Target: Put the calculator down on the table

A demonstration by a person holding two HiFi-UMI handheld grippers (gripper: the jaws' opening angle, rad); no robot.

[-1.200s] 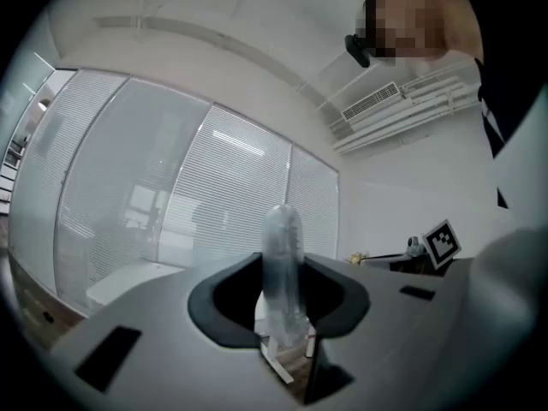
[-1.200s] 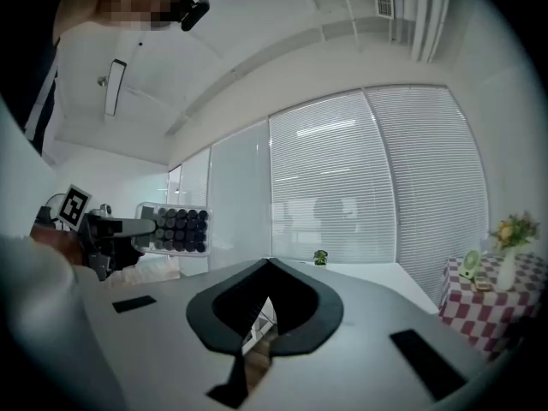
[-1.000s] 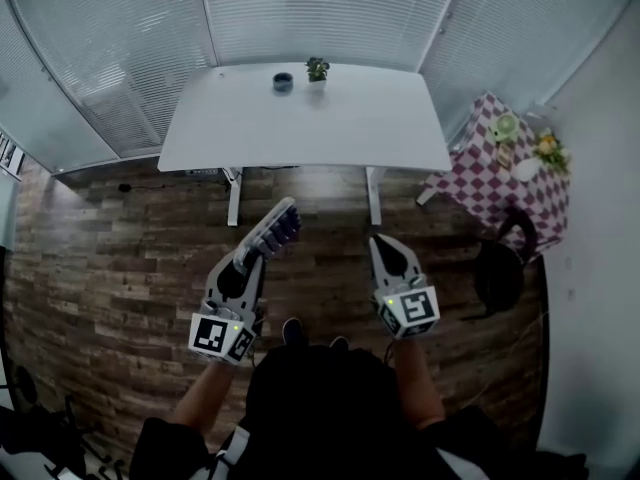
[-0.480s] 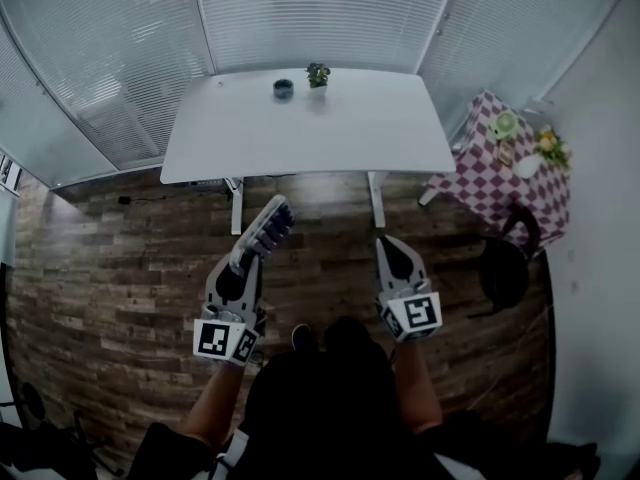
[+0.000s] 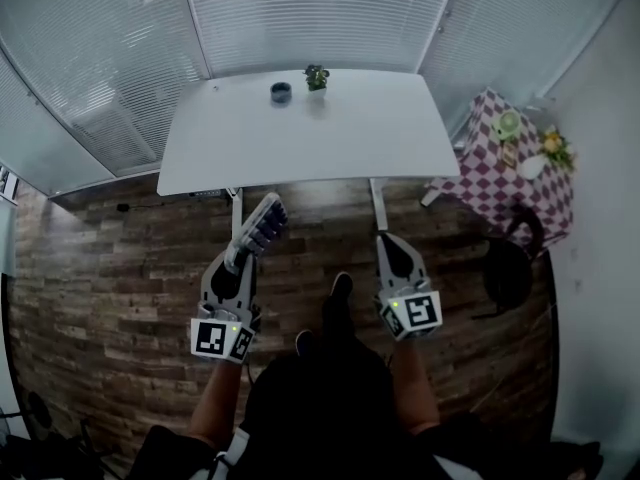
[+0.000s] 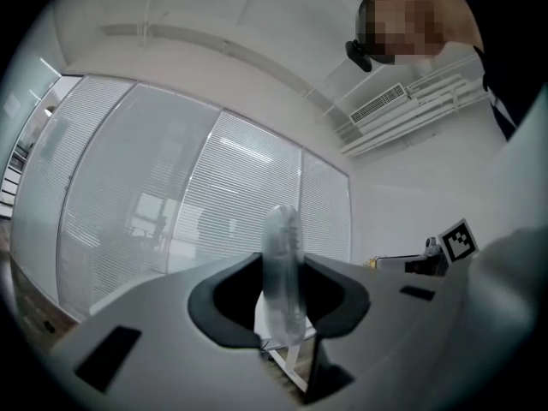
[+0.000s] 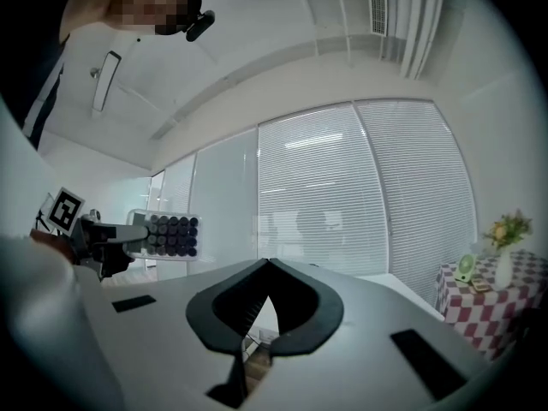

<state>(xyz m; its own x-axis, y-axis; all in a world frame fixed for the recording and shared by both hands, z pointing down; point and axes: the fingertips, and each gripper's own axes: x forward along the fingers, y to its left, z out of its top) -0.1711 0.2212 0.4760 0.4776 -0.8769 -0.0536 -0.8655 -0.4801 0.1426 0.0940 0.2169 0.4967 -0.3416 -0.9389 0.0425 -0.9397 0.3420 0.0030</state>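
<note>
Jutting forward from the clamped left tool (image 5: 241,259), calculator (image 5: 264,224), short of table (image 5: 320,133); right tool (image 5: 386,240) closed.

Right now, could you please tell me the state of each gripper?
Left gripper: closed on the calculator, held edge-on between its jaws.
Right gripper: closed, holding nothing.

Right claw (image 7: 267,260), tips together, empty; calculator (image 7: 171,235) at far left
</note>
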